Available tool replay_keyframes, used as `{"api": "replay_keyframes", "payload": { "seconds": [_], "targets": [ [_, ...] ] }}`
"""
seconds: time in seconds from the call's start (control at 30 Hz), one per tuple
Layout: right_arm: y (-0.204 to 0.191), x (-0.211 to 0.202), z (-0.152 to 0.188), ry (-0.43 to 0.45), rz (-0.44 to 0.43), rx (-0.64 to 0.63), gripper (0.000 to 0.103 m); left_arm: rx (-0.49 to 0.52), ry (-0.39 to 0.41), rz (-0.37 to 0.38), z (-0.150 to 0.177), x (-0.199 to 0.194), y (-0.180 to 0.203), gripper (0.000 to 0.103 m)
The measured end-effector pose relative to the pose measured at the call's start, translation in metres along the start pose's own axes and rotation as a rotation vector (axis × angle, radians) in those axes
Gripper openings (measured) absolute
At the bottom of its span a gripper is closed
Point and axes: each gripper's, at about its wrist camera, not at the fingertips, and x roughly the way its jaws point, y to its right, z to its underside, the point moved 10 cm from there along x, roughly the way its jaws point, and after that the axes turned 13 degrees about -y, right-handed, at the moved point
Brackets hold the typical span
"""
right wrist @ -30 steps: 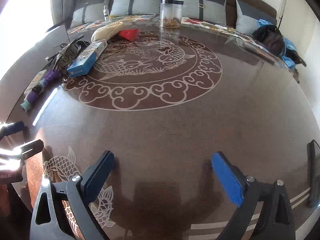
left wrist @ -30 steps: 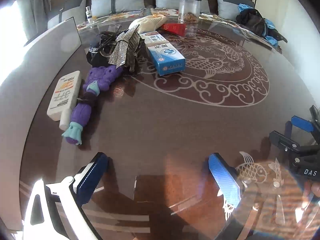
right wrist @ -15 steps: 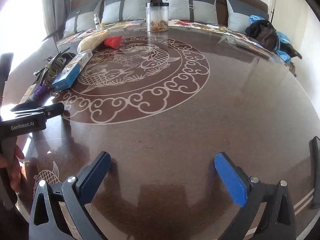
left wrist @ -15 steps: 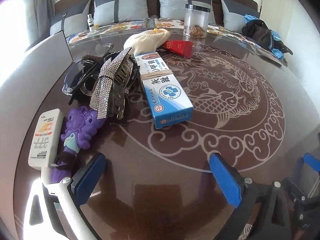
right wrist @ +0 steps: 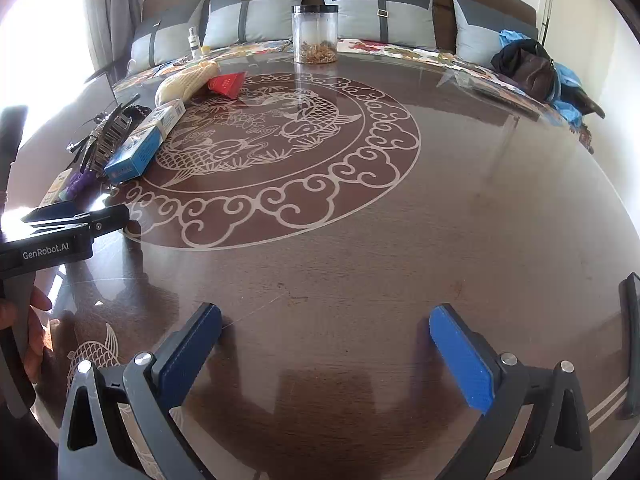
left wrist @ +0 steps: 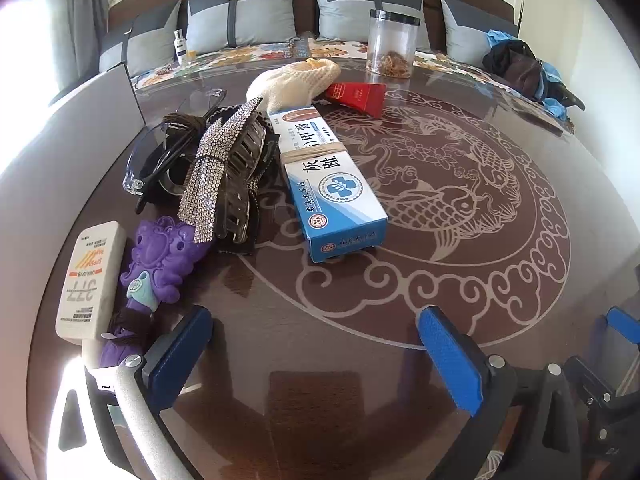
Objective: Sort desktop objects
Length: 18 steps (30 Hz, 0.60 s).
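Sorting not begun, by the look | left tongs (left wrist: 312, 360) spread wide, empty, low over counter (left wrist: 400, 300) near the pile | right tongs (right wrist: 324, 356) spread, empty, over bare wood | blue box (left wrist: 332, 188), hair clip (left wrist: 228, 168), purple toy (left wrist: 160, 256), sunscreen tube (left wrist: 90, 280), glasses (left wrist: 156, 156) all bunched on counter's left | everything left to do

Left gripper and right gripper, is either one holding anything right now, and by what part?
Nothing is held. The left gripper and right gripper are both open over the table.
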Motion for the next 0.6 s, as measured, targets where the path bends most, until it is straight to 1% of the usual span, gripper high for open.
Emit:
{"api": "replay_keyframes", "payload": {
  "seconds": [0.6],
  "targets": [
    [-0.0007, 0.0003, -0.0005, 0.002, 0.000, -0.001, 0.103, 0.003, 0.002, 0.004, -0.0010, 0.0000, -0.0004, 0.103]
  ]
}}
